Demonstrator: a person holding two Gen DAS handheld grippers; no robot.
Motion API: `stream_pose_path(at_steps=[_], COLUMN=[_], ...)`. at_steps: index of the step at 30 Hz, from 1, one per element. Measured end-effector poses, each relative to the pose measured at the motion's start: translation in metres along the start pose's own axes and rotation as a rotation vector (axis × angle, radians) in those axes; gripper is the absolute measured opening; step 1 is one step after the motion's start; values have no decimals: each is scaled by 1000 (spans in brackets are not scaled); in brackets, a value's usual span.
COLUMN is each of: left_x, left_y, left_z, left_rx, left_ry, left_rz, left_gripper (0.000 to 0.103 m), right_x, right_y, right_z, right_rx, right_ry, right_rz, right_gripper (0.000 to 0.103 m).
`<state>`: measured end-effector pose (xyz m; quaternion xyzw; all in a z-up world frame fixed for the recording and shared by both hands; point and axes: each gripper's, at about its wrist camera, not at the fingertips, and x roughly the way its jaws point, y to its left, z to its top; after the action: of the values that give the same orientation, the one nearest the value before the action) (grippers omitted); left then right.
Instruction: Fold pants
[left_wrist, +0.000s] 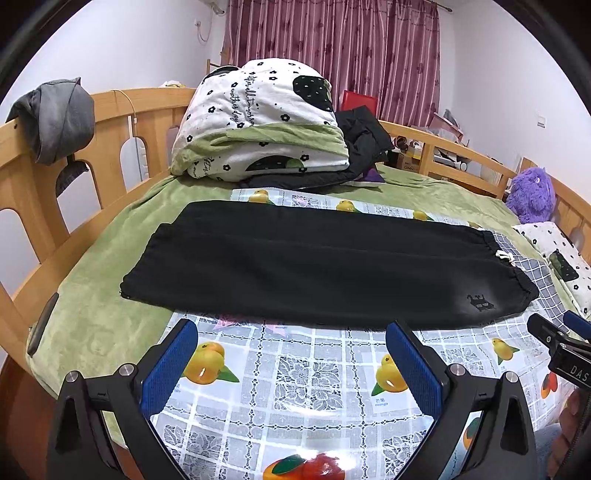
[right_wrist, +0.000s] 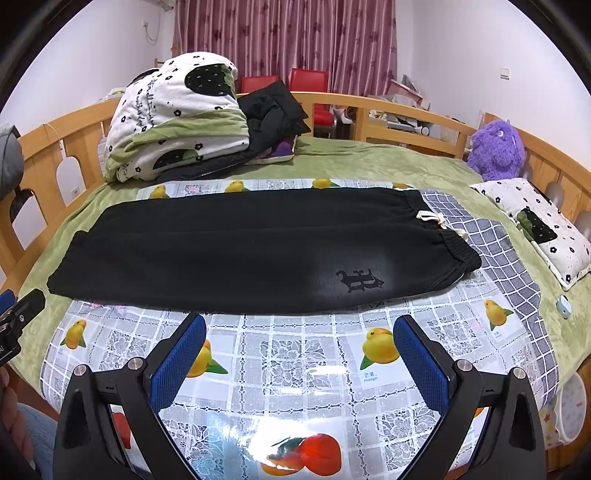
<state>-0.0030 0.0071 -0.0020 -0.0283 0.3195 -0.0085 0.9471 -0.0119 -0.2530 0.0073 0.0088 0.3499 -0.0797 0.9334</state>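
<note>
Black pants (left_wrist: 314, 266) lie flat on a fruit-print plastic sheet (left_wrist: 295, 373) on the bed, leg ends at the left, elastic waistband with a white drawstring (right_wrist: 439, 221) at the right. They also show in the right wrist view (right_wrist: 258, 251), with a dark logo near the waist. My left gripper (left_wrist: 291, 328) is open and empty, just short of the pants' near edge. My right gripper (right_wrist: 299, 321) is open and empty, also just before the near edge. Neither touches the pants.
A folded quilt (left_wrist: 258, 122) and dark clothes (left_wrist: 365, 144) sit at the back of the green bedspread (left_wrist: 107, 280). A purple plush toy (right_wrist: 496, 151) and a small pillow (right_wrist: 539, 229) lie at the right. A wooden rail (left_wrist: 44, 177) rings the bed.
</note>
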Motion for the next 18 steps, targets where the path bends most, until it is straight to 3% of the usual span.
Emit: stream_pose_path(at_steps=[18], left_x=[1], left_y=[1], left_z=[-1], left_rx=[-2], left_ry=[4], left_rz=[2], left_gripper=[103], right_x=[2], right_y=[0], right_z=[-3], right_rx=[-1], right_ry=[4], right_rz=[-1], right_gripper=[100])
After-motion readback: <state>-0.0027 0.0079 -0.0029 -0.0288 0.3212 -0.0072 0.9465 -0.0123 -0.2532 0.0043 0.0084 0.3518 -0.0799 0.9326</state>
